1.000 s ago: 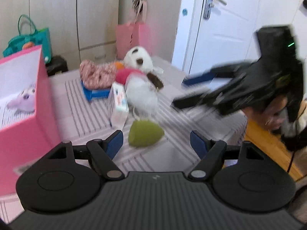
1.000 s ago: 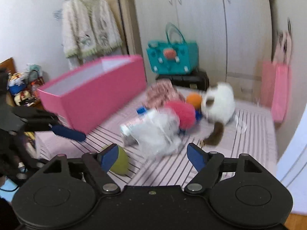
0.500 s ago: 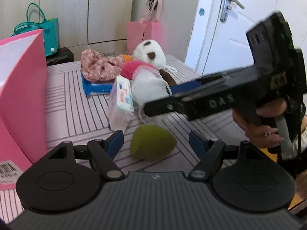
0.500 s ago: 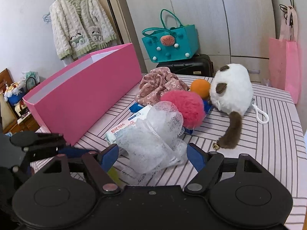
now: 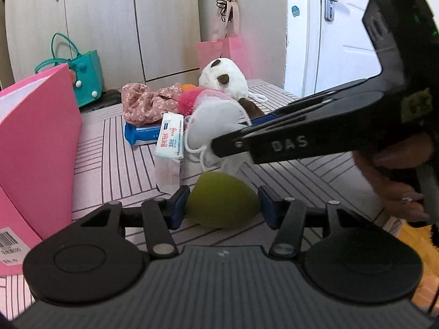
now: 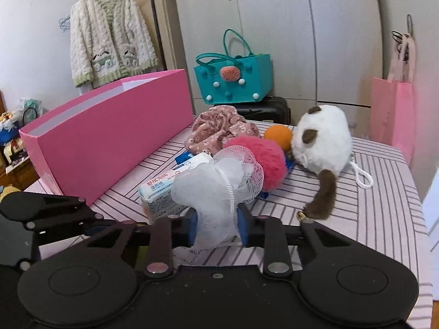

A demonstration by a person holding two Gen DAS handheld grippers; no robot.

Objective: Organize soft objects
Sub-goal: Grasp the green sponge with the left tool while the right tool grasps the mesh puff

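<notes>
Your right gripper (image 6: 216, 226) has its jaws pinching the lower part of the white mesh bath pouf (image 6: 216, 189), which stands bunched up on the pink striped counter (image 6: 370, 219) just in front of the white tissue pack (image 6: 157, 194) and the fluffy red pompom (image 6: 260, 161). Your left gripper (image 5: 222, 205) has its jaws closing around the olive-green teardrop sponge (image 5: 221, 200), which sits on the counter between the blue pads; the left pad looks to be touching it, the right pad just beside it. The open pink cardboard box (image 6: 109, 139) stands along the counter's left side. The white and brown plush toy (image 6: 321, 148) lies farther back.
</notes>
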